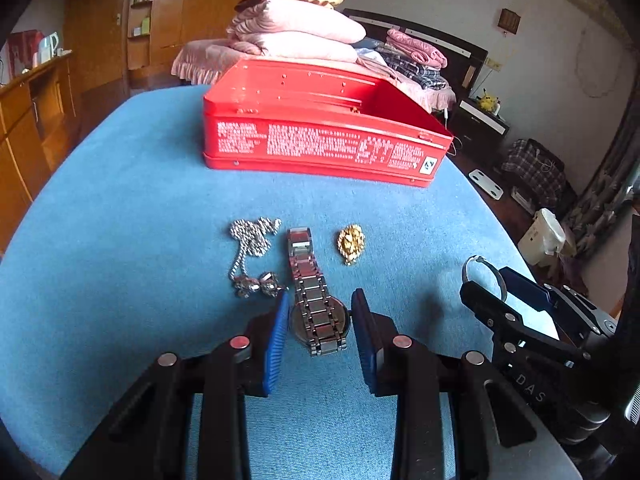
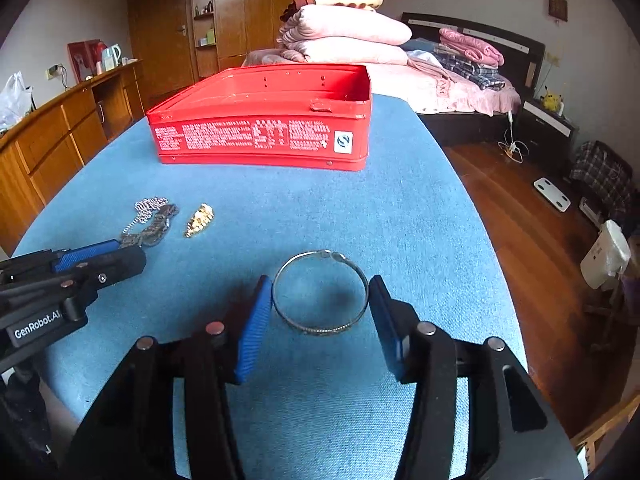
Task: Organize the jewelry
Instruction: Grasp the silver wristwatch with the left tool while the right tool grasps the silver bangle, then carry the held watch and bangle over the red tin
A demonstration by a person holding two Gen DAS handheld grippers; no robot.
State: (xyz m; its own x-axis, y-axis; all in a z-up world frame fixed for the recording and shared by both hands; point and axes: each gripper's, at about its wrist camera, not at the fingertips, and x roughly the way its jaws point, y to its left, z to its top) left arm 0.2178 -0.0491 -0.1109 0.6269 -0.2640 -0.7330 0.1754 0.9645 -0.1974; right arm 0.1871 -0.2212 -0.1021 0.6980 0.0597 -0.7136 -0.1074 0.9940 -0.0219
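Observation:
On the blue table cover [image 1: 120,220] lie a silver chain necklace [image 1: 250,254], a steel watch [image 1: 314,300] and a gold brooch [image 1: 351,243]. My left gripper [image 1: 320,312] is open, its blue pads on either side of the watch case. My right gripper [image 2: 320,300] is open around a silver bangle [image 2: 320,292], which lies flat between the pads; the bangle [image 1: 484,272] also shows in the left wrist view. An open red tin box [image 1: 320,128] stands behind the jewelry, also in the right wrist view [image 2: 264,128]. The necklace [image 2: 150,210] and brooch [image 2: 199,220] show there too.
The table's right edge [image 2: 480,220] drops to a wooden floor. A bed with folded pink blankets [image 2: 344,36] stands behind the table. A wooden cabinet [image 2: 60,128] runs along the left wall. A white bin [image 2: 604,256] stands on the floor at right.

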